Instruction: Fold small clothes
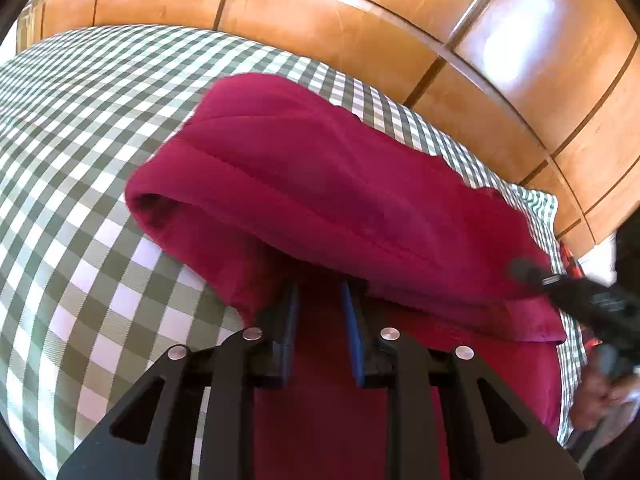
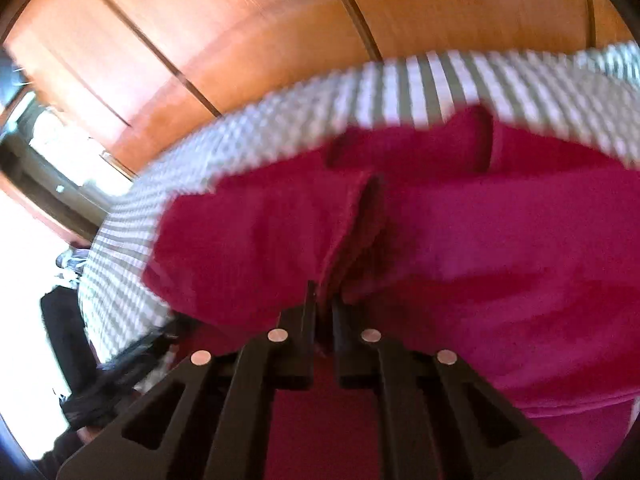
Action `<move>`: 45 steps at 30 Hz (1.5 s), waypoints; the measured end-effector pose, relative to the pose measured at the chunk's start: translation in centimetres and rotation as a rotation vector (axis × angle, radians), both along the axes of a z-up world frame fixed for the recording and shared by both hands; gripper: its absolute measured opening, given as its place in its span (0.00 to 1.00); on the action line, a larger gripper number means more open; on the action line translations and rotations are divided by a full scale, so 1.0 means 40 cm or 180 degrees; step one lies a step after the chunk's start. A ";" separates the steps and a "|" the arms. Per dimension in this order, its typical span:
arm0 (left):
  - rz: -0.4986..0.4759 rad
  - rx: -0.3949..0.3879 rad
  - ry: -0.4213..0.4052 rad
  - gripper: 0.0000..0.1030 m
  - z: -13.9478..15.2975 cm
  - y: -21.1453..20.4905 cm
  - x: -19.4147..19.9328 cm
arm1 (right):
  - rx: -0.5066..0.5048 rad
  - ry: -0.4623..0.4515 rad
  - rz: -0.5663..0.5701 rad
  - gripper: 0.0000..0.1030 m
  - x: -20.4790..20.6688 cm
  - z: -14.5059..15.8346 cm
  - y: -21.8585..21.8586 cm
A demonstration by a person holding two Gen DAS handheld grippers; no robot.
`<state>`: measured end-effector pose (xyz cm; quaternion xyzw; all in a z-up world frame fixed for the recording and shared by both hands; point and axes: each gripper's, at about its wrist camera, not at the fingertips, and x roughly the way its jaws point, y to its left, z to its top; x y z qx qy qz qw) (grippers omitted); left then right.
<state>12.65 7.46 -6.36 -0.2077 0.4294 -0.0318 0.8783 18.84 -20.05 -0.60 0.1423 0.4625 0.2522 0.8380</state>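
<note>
A magenta garment (image 1: 320,184) lies on the green-and-white checked cloth (image 1: 80,160), folded over with a rolled edge at its left. My left gripper (image 1: 320,292) has its jaws a little apart with the garment's fabric draped over the fingertips, which are hidden under it. In the right wrist view, which is blurred by motion, my right gripper (image 2: 324,300) is shut on a bunched fold of the same garment (image 2: 480,240). The right gripper also shows as a dark blur at the right edge of the left wrist view (image 1: 580,292).
Wooden cabinet panels (image 1: 360,20) rise behind the checked surface. The cloth's far edge (image 1: 540,200) runs close behind the garment. A hand (image 1: 600,400) and a red patterned item (image 1: 572,260) show at the right. Dark objects (image 2: 68,340) sit left of the surface.
</note>
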 end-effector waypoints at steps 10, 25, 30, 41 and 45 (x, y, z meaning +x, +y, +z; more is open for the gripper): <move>0.0105 0.0043 -0.0008 0.21 -0.008 0.017 -0.010 | -0.0170 -0.0311 -0.0403 0.05 -0.076 0.078 -0.251; -0.0532 0.0160 -0.0039 0.21 0.056 -0.035 -0.118 | -0.0256 0.0194 -0.0855 0.05 -0.053 -0.154 -0.345; -0.0503 -0.0103 -0.0455 0.21 0.155 -0.016 -0.120 | -0.0330 0.0080 -0.0849 0.05 -0.077 -0.124 -0.356; -0.0345 0.0436 0.0053 0.21 0.003 -0.047 -0.020 | -0.0669 -0.0249 -0.1031 0.01 -0.090 -0.078 -0.358; -0.0240 0.0437 0.0119 0.21 0.015 -0.058 -0.062 | -0.0760 0.0080 -0.1151 0.00 -0.073 -0.151 -0.390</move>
